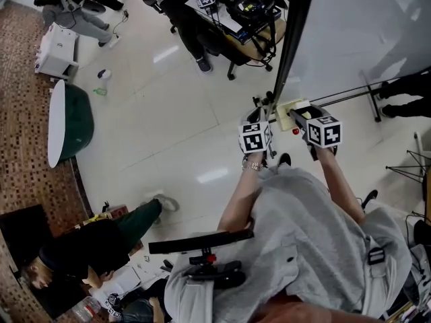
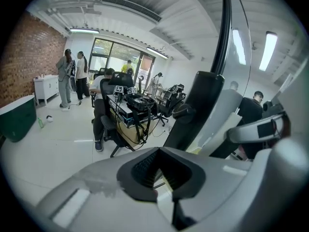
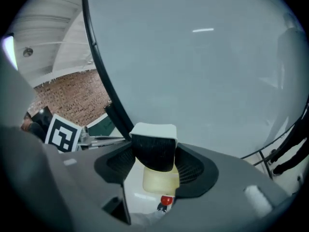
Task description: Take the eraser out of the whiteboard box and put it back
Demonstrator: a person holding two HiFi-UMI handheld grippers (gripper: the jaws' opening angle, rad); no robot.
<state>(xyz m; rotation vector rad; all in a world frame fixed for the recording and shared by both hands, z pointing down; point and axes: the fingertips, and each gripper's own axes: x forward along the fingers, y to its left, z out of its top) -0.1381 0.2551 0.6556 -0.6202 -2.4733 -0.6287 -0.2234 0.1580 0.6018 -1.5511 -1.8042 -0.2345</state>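
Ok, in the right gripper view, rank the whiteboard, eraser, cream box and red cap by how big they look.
1. whiteboard, fills most of the frame.
2. eraser, enlarged by its nearness to the camera.
3. cream box, partly hidden by the eraser.
4. red cap, smallest.

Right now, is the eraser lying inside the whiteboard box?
No, the right gripper clamps the eraser between its jaws, above the whiteboard box.
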